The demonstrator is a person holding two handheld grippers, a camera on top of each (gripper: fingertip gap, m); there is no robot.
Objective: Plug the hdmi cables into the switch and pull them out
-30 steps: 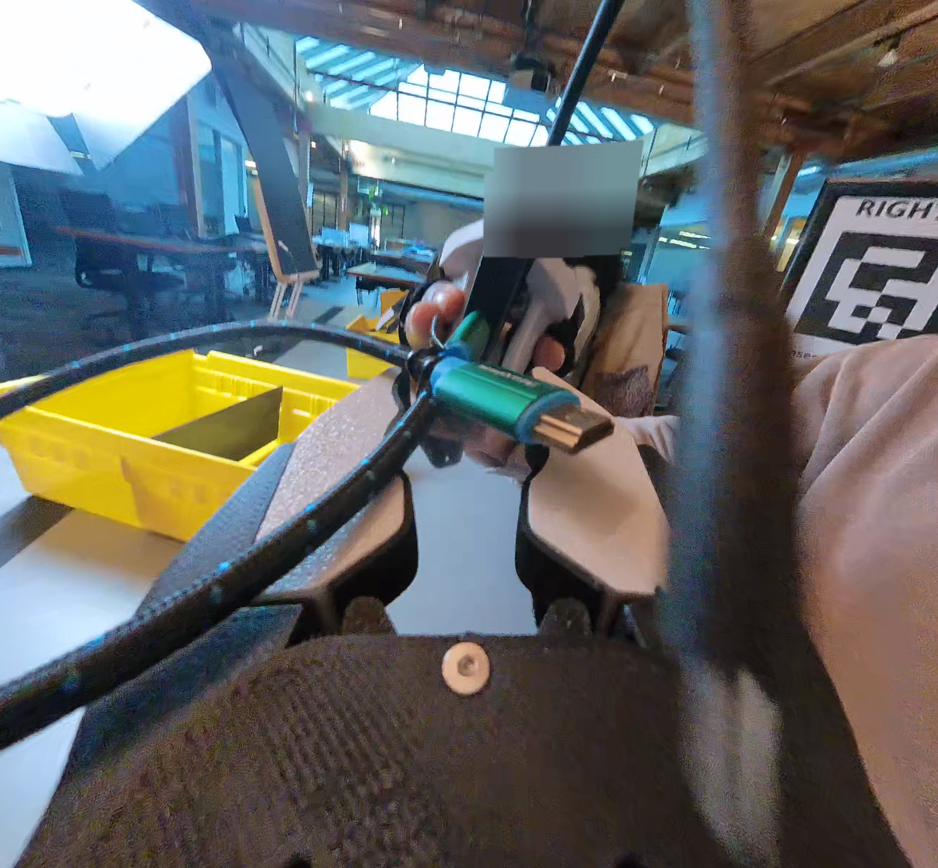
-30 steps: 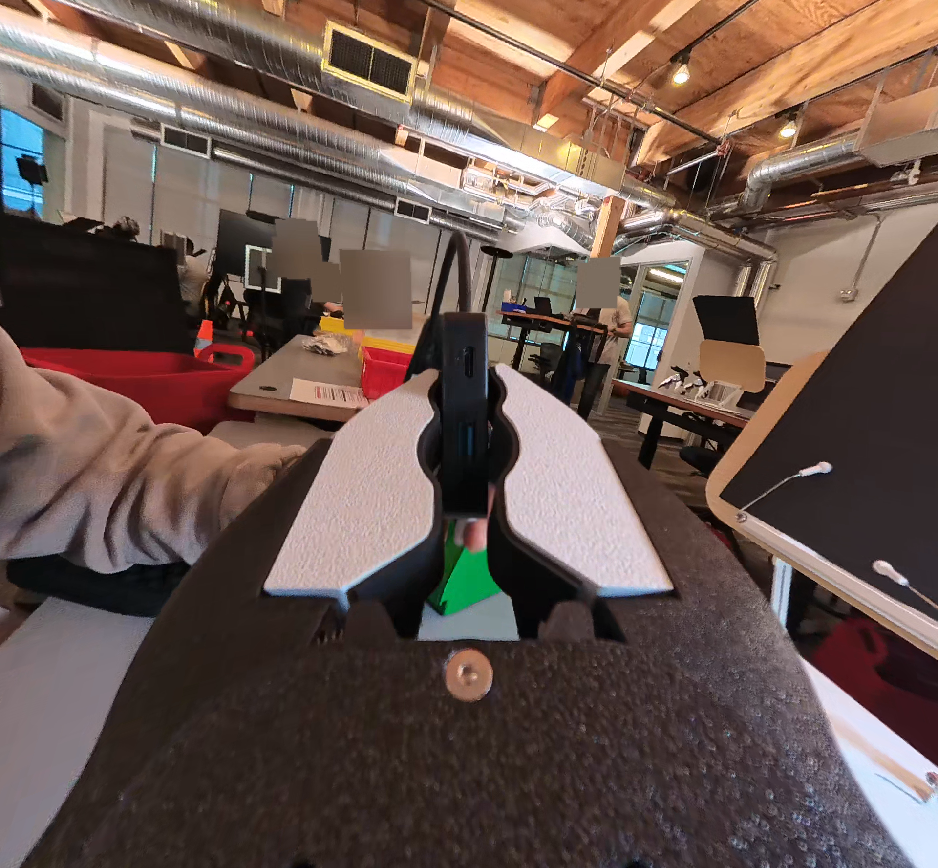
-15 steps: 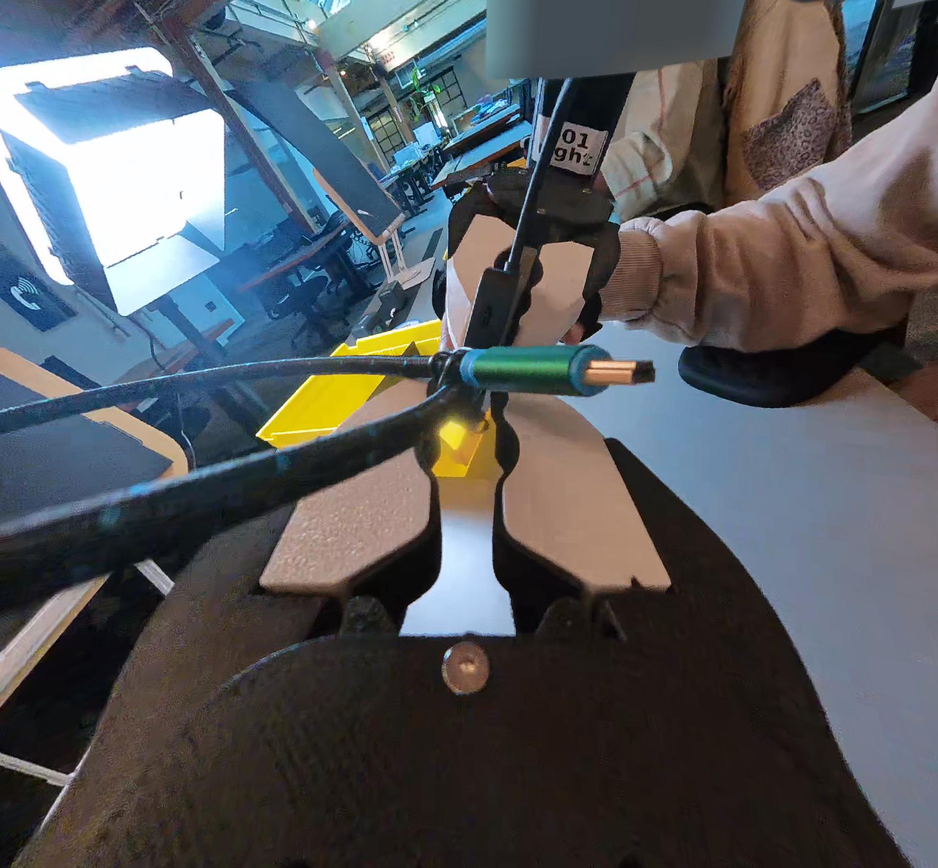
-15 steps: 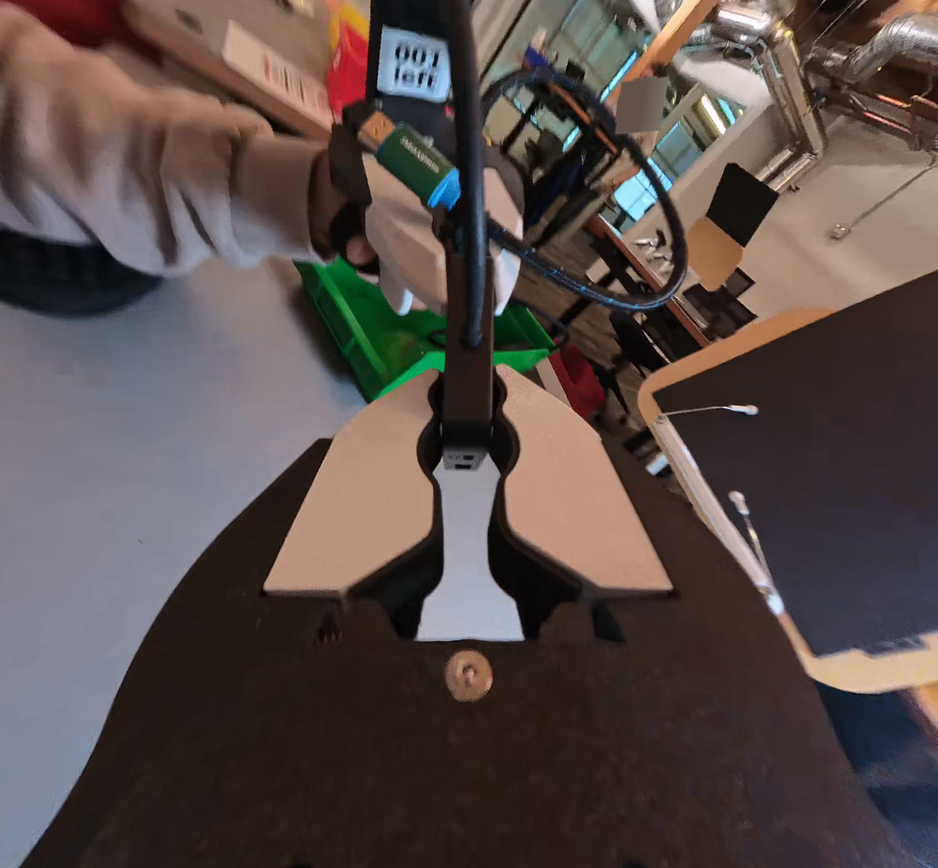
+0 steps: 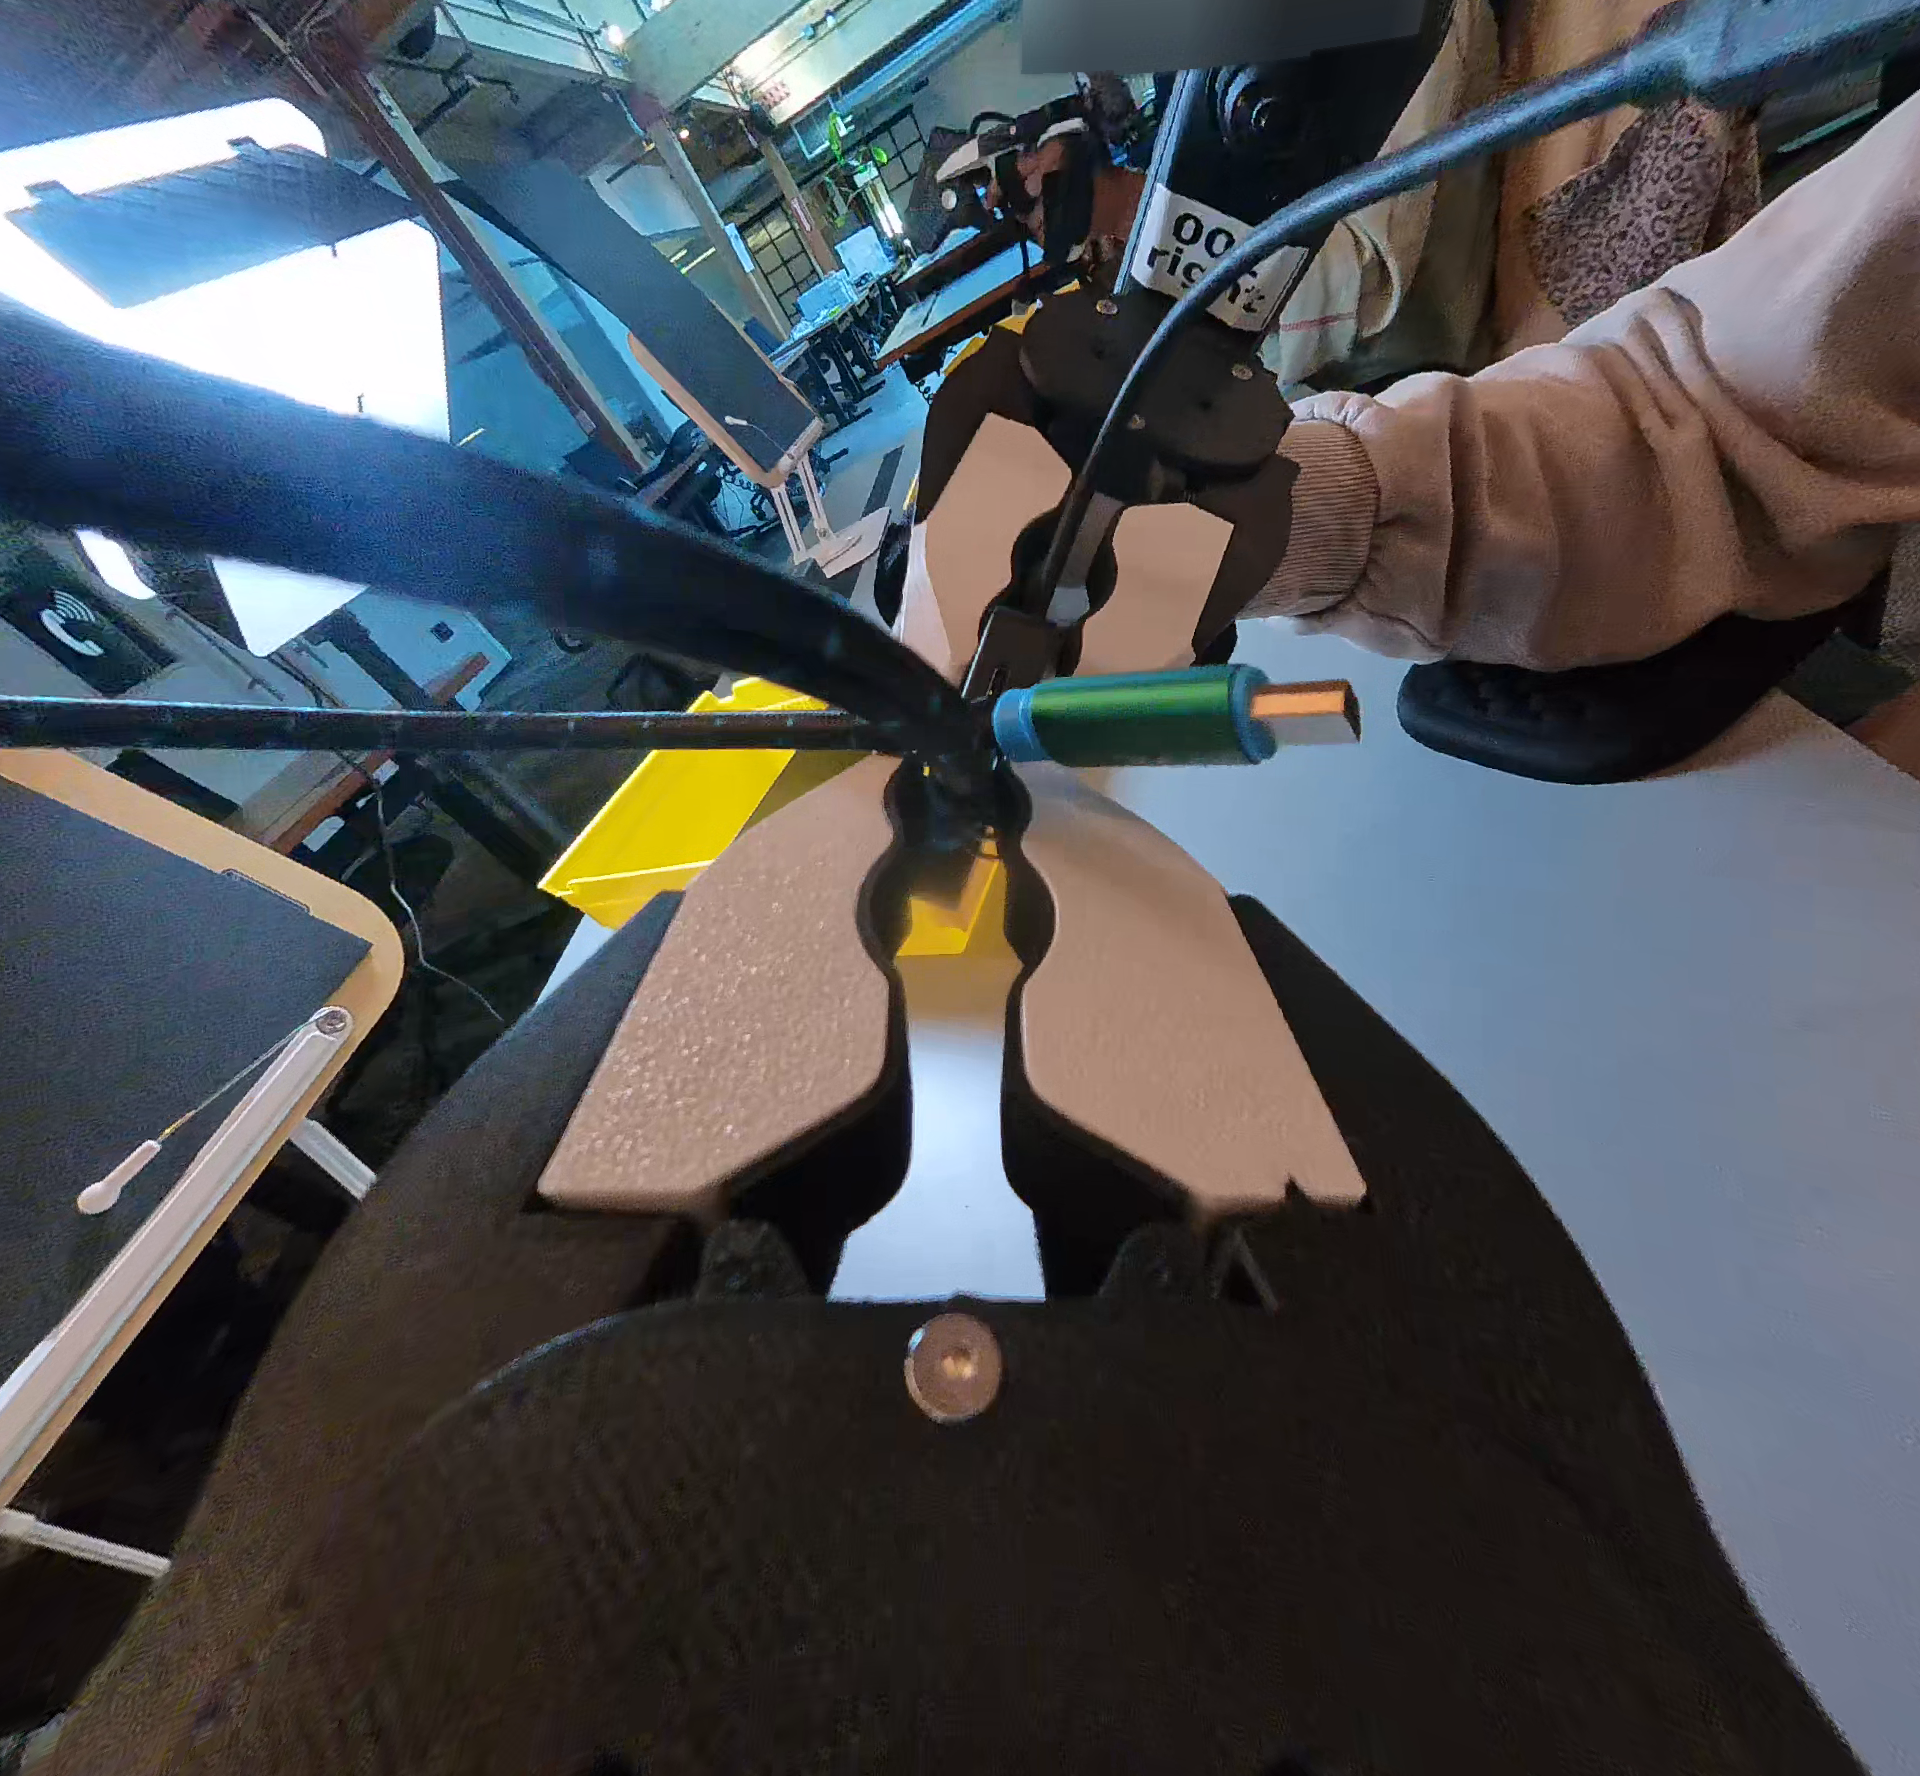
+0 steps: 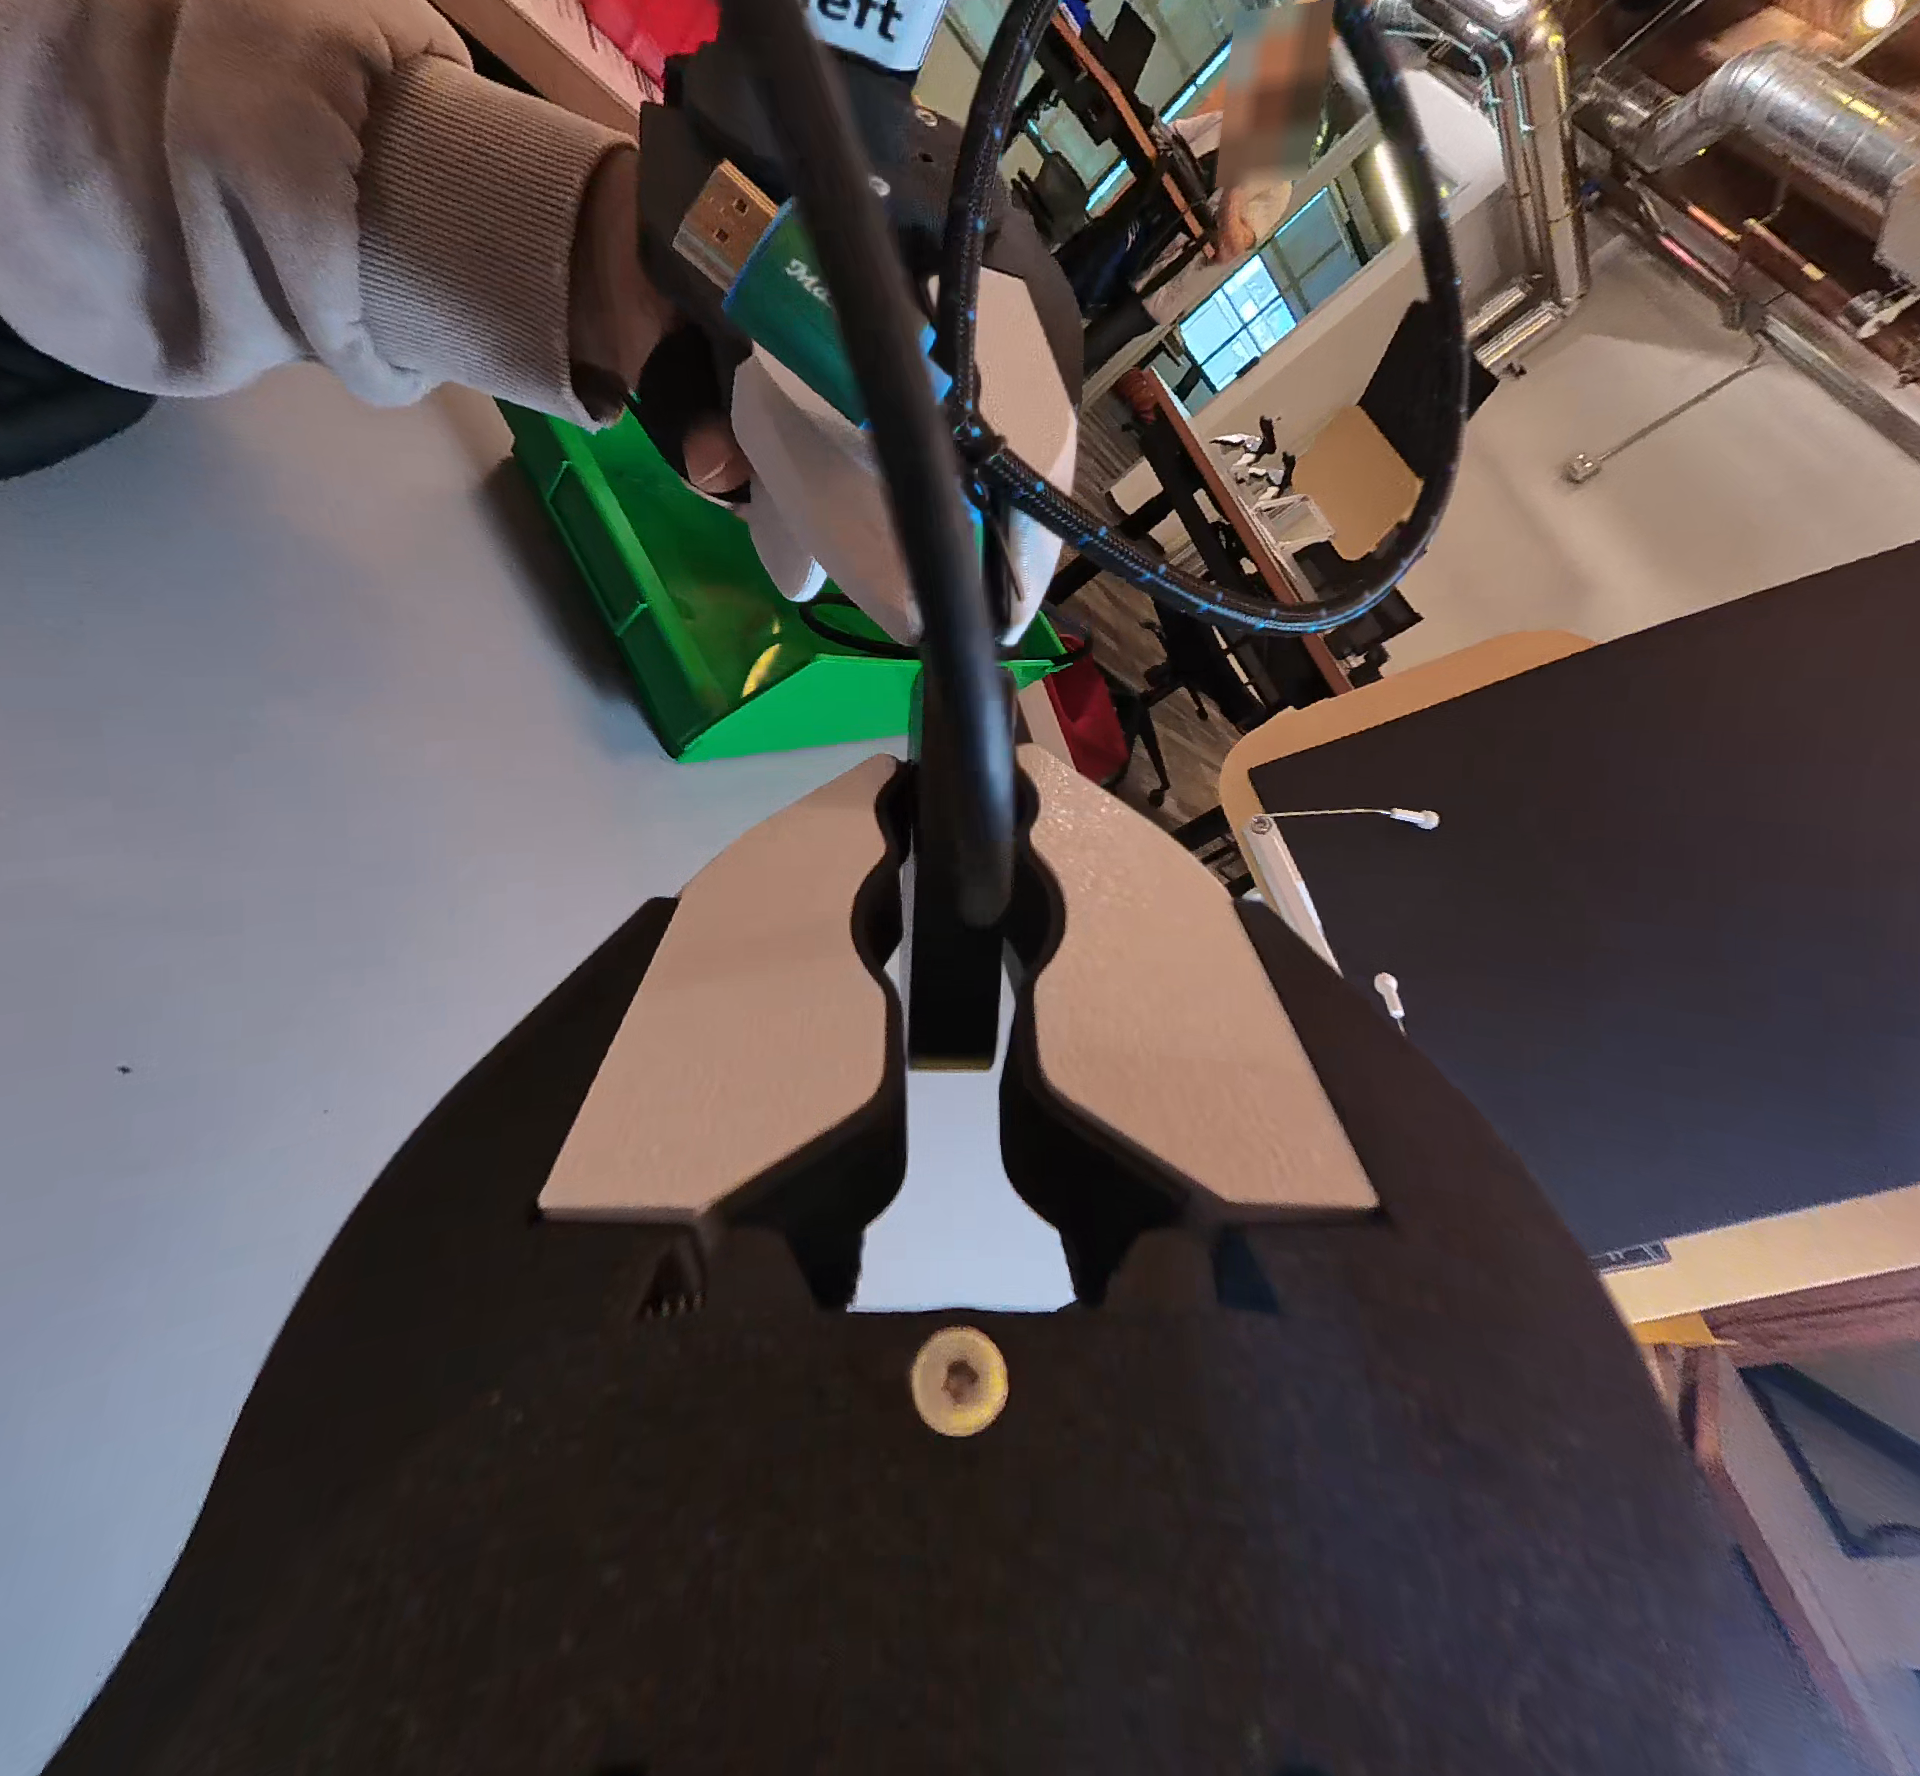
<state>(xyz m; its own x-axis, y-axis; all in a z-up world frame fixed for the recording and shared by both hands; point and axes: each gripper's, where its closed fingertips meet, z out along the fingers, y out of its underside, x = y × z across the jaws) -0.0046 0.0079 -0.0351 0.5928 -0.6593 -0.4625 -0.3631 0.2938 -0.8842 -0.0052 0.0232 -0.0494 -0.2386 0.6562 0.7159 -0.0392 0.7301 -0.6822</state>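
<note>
Left gripper (image 5: 951,827) pinches green-shelled HDMI cable (image 5: 1138,716); right gripper (image 6: 956,879) clamps black switch (image 6: 951,999)

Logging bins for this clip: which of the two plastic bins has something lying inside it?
The green bin, seen in the right wrist view: a dark cable loop lies in it. The yellow bin in the left wrist view shows nothing in its visible part.

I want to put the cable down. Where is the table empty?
The grey table is bare left of the green bin, below the sleeve. It is also bare right of the left tongs, below the green plug. Between the two tongs, cables crowd the air.
</note>
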